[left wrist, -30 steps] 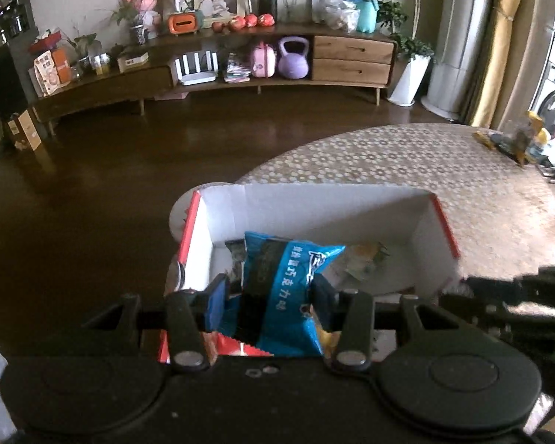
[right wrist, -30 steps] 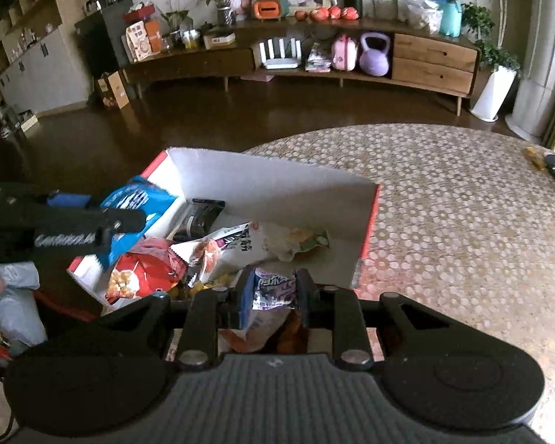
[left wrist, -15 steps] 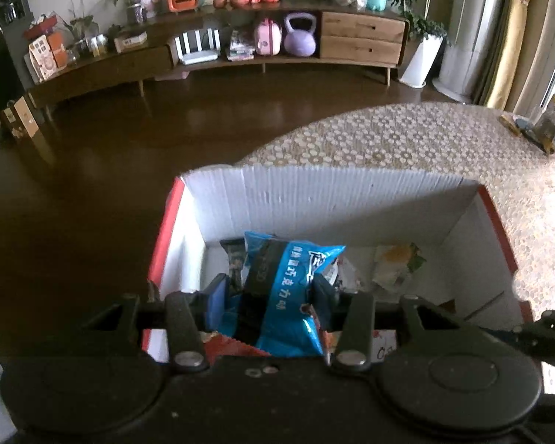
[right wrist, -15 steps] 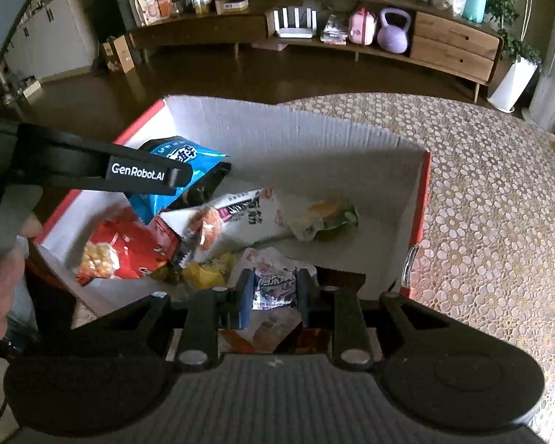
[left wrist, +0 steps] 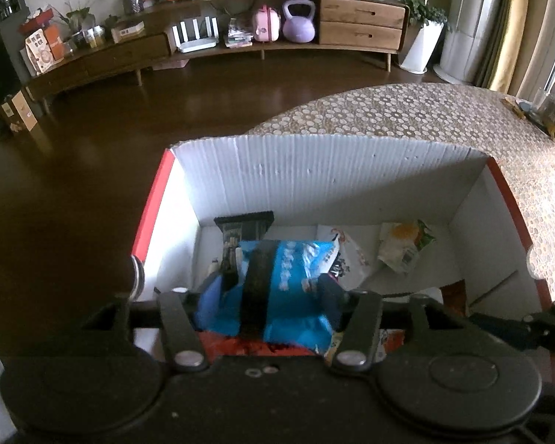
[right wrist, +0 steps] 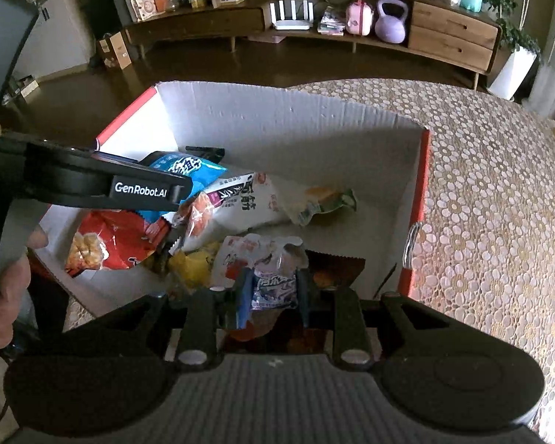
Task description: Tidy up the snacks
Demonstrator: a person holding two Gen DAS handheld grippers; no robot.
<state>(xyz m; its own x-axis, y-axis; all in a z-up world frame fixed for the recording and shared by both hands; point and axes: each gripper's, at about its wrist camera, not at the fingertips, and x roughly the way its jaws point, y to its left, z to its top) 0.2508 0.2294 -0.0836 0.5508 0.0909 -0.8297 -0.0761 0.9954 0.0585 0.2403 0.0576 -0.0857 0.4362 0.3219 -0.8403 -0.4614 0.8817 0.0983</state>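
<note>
Living room setup: dark wood floor, long low sideboard [left wrist: 211,48] along the back wall with a purple kettlebell [left wrist: 298,22] on its shelf, and a round table [right wrist: 499,192] with a lacy patterned cloth up front. On the table's edge sits an open box [left wrist: 329,174], white inside, red outside, already half full of snacks.

Left gripper [left wrist: 268,296] is tipped down into the box with a blue bag [left wrist: 292,281] between its fingers. Its jaws are spreading right now, standing fairly wide, and the bag looks loose, lying on top of a red bag [right wrist: 107,240] near the box's left wall. In the right wrist view you can see a hand [right wrist: 7,288] holding that gripper.

Right gripper [right wrist: 272,292] is also down in the box, near side, jaws narrow and pinched on a small purple-and-white packet [right wrist: 273,285].

Other stuff in there: a big white bag [right wrist: 240,203] in the middle, a green-and-orange packet [left wrist: 405,244] toward the back right, something yellow [right wrist: 192,266] low down.
</note>
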